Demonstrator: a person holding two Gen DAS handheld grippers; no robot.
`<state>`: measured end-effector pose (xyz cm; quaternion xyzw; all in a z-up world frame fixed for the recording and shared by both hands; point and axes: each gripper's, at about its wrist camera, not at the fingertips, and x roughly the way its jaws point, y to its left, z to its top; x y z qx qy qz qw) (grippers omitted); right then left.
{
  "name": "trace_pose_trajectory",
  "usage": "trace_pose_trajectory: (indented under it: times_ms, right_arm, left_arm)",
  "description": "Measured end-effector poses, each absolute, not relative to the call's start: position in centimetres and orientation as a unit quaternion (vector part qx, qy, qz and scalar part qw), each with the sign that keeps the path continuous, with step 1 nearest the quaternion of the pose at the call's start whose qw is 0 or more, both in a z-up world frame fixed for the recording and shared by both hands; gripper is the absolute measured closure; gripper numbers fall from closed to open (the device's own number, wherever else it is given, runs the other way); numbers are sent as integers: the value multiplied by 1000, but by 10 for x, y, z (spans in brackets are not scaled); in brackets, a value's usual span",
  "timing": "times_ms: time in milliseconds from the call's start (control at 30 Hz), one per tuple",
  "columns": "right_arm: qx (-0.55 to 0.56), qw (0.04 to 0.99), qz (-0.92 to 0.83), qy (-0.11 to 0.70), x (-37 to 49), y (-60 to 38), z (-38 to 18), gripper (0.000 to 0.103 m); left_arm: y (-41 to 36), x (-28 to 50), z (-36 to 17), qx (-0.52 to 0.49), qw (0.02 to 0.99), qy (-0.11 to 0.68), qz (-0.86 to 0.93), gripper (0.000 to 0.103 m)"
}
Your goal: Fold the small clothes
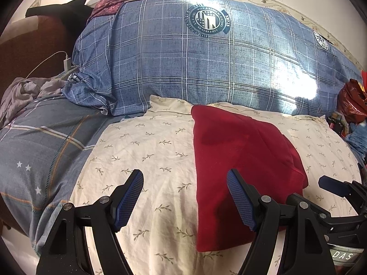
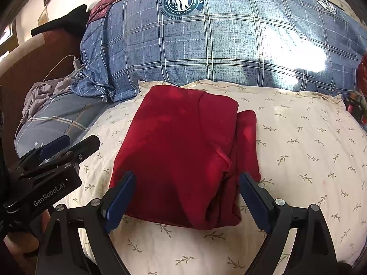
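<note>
Strong glare is seen on the blue plaid duvet, washing out its pattern. Soft shadows are cast over the cream sheet. Fisheye distortion and dark vignetting are present at all edges.

Bare cream pillowcase to either side of the folded red garment and along the near edge, open for passing. Blocked at the far edge by the bulky blue plaid duvet, at the right corner by red bags.
</note>
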<state>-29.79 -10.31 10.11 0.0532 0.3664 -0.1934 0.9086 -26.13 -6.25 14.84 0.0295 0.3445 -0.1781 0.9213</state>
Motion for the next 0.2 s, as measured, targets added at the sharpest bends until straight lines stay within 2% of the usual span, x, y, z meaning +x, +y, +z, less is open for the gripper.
trace_pose_trajectory:
  times_ms: [200]
  right_arm:
    - [55, 908, -203, 364, -298, -119, 101, 12]
  left_arm:
    - [-56, -244, 139, 15, 916, 360, -178, 28]
